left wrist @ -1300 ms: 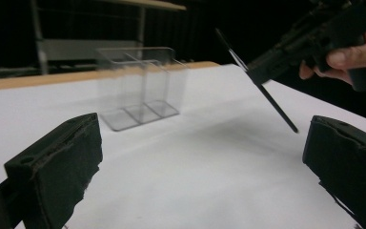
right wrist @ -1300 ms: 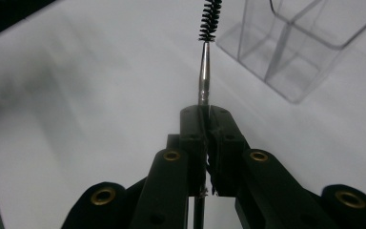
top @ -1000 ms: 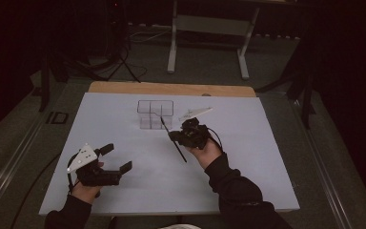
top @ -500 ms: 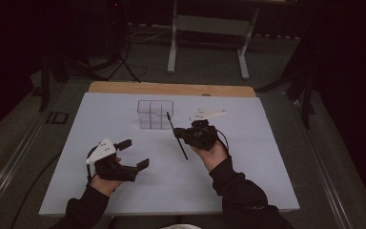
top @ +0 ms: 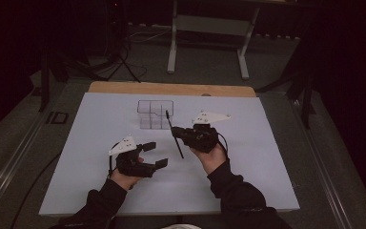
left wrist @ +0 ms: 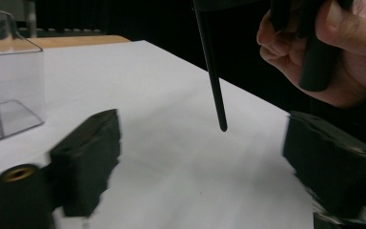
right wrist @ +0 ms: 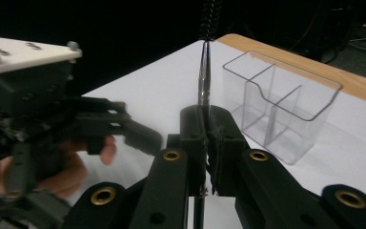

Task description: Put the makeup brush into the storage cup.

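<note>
So the right gripper [top: 183, 135] sits a bit right of center in the high view with its jaws pinched tight on a thin black brush [top: 174, 134], something like a mascara wand or bottle brush. In the right gripper view you can see the metal stem [right wrist: 203, 76] coming up out of the closed jaws to a twisted bristle end at the top edge of the frame. From above, the brush runs diagonally, with its upper end just beside the clear plastic organizer [top: 155, 113] in the upper middle of the white table [top: 267, 181], and its lower end points down toward the person. The left gripper [top: 155, 155] is lower left of center with its jaws spread wide and nothing between them. In the left gripper view, the dark tip of the brush [left wrist: 217, 95] hangs in the air above the table, between and beyond the two open jaws. It looks like the carry step, with the brush up off the table and either headed for a handoff or for one of the organizer's compartments. The next move probably calls for tipping the brush more upright and lining it up over a compartment, or for the left jaws to close on the free end. It's hard to call which one.
</note>
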`<state>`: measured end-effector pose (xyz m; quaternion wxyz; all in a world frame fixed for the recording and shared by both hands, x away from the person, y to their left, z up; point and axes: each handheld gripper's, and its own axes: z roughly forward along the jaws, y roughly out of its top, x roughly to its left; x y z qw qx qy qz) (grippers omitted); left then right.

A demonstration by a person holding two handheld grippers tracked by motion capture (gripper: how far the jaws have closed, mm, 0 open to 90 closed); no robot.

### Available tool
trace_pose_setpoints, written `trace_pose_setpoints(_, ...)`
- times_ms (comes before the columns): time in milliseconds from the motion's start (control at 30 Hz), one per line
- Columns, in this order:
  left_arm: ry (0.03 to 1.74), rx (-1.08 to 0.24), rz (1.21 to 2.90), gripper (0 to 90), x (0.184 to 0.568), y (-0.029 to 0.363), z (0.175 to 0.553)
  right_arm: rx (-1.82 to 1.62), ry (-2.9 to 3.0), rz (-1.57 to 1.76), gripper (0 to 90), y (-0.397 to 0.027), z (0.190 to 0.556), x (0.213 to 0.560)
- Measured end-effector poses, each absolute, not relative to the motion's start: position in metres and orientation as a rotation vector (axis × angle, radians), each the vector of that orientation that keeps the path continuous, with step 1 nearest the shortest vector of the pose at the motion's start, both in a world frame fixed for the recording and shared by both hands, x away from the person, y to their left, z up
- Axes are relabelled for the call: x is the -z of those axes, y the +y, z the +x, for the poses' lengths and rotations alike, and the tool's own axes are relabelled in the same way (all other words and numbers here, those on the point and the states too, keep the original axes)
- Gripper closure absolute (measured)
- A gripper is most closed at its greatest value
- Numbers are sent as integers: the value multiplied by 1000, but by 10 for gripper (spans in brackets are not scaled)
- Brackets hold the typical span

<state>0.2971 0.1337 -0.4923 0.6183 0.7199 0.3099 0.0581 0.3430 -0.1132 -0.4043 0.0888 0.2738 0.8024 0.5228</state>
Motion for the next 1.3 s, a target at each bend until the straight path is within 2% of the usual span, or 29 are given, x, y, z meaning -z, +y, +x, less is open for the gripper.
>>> trace_pose_setpoints(500,670,-78,1688,446,500,100,311,-1621,2368,789,854,-108,339,402)
trace_pose_setpoints(700,681,-100,1683,562,500,97,312,-1625,2367,783,854,-109,338,402)
trace_pose_setpoints(833,677,-117,1681,659,498,98,312,-1625,2369,774,854,-107,337,401)
trace_pose_setpoints(867,674,-112,1679,716,497,99,313,-1624,2367,771,854,-107,336,401)
trace_pose_setpoints(967,675,-100,1681,776,498,99,314,-1623,2359,770,854,-107,336,401)
trace_pose_setpoints(1067,671,-84,1690,827,497,99,314,-1615,2357,772,854,-107,336,401)
trace_pose_setpoints(1300,712,-34,1669,856,499,102,318,-1599,2359,761,854,-106,336,401)
